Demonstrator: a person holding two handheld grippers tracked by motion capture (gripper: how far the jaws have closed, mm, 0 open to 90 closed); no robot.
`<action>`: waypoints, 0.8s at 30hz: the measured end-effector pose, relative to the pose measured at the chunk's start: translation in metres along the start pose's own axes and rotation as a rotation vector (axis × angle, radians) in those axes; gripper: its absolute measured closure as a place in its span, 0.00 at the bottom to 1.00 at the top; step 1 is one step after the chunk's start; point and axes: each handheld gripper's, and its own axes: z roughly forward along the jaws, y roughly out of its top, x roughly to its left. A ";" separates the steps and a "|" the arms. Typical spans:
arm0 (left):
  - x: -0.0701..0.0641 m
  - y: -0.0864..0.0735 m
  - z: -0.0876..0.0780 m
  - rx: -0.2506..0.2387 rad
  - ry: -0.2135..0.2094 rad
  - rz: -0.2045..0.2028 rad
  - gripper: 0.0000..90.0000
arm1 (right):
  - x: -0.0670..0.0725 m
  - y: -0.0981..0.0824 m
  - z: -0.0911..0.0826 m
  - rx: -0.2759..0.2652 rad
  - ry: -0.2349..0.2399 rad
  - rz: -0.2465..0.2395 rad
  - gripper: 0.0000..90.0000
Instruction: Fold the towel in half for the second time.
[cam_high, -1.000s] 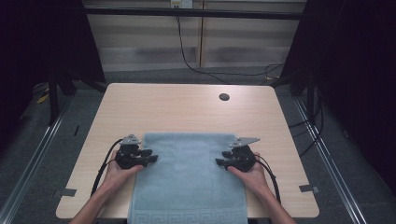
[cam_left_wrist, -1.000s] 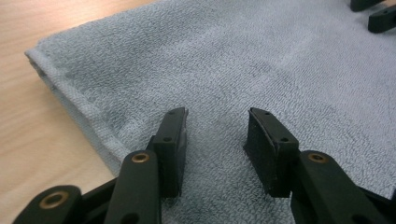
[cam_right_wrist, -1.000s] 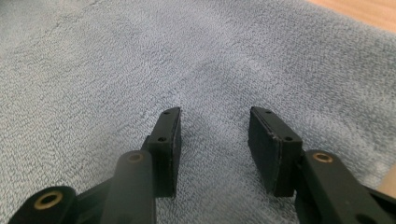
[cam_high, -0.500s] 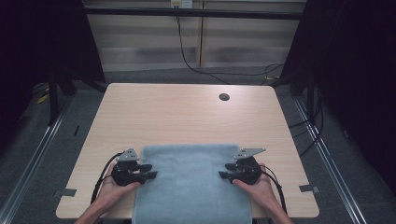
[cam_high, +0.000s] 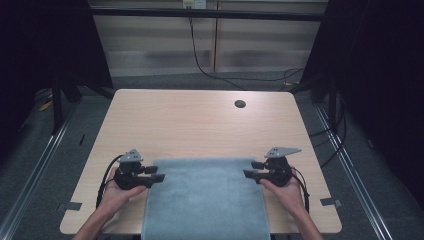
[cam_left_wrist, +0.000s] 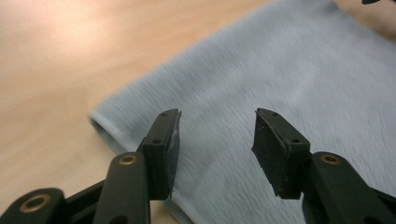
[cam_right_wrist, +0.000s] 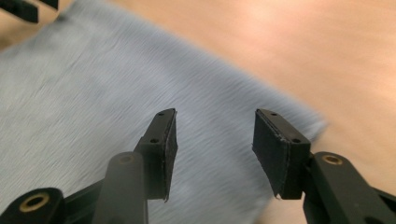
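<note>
A light blue towel (cam_high: 205, 200) lies flat on the wooden table (cam_high: 190, 125), its near end hanging over the front edge. My left gripper (cam_high: 156, 176) hovers at the towel's far left corner, and my right gripper (cam_high: 248, 173) at its far right corner. Both point inward and each is held in a hand. In the left gripper view the left gripper (cam_left_wrist: 217, 123) stands open above the towel (cam_left_wrist: 289, 70) near its corner. The right gripper (cam_right_wrist: 215, 123) likewise stands open over the towel (cam_right_wrist: 84, 84). Both pairs of jaws have just been opening, with nothing pressed between the pads.
A dark round cable hole (cam_high: 240, 104) sits in the table's far right part. Bare wood stretches beyond the towel. Dark floor with rails flanks the table, and a black cable (cam_high: 200, 55) hangs at the back wall.
The towel's far edge slid toward the table's front edge with both grippers on its corners. Both grippers have since let go, opened and lifted slightly off the cloth.
</note>
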 end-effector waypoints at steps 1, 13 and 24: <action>0.004 0.003 0.001 -0.008 0.009 -0.007 0.55 | -0.006 0.003 0.000 -0.007 -0.011 0.006 0.56; 0.039 0.013 0.018 -0.023 0.079 -0.062 0.46 | -0.050 0.014 0.040 0.034 -0.011 0.039 0.57; 0.040 -0.001 0.034 0.035 0.068 -0.039 0.42 | -0.044 0.007 0.051 0.080 -0.008 0.014 0.58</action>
